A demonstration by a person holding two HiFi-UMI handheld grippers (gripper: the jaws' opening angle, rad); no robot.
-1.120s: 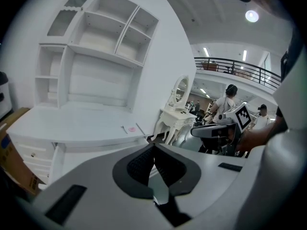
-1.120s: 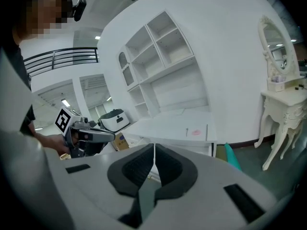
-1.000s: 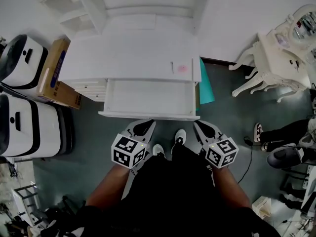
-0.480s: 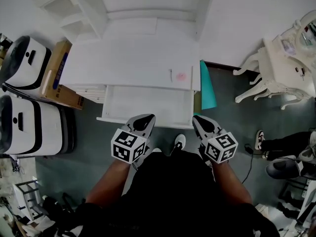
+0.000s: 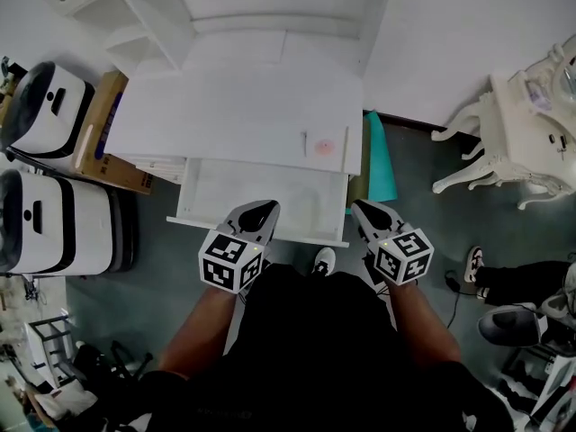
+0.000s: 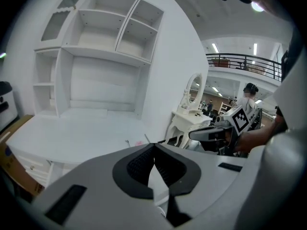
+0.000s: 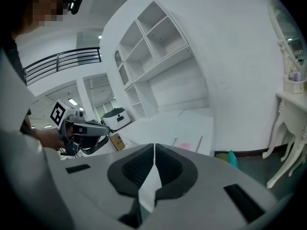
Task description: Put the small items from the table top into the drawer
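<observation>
Nearest the person, the left gripper (image 5: pixel 260 209) and right gripper (image 5: pixel 365 211) hover at the front edge of the open drawer (image 5: pixel 270 187), both jaws clenched on nothing. Beyond, near the front right corner of the counter (image 5: pixel 225 106), a thin stick (image 5: pixel 304 139) lies front-to-back just beside a pink item (image 5: pixel 325 147)

Before us stands the table top (image 5: pixel 225 106), with shelves (image 5: pixel 261 7) rising behind it. Near its front right corner lie a small flat item (image 5: pixel 325 147) and, just left of it, a thin stick (image 5: pixel 305 140). Under the front edge the drawer (image 5: pixel 234 187) is pulled out toward us. A cardboard box (image 5: pixel 101 133) sits against the table's left side, and a dressing table (image 5: pixel 526 133) stands well apart on the right.
</observation>
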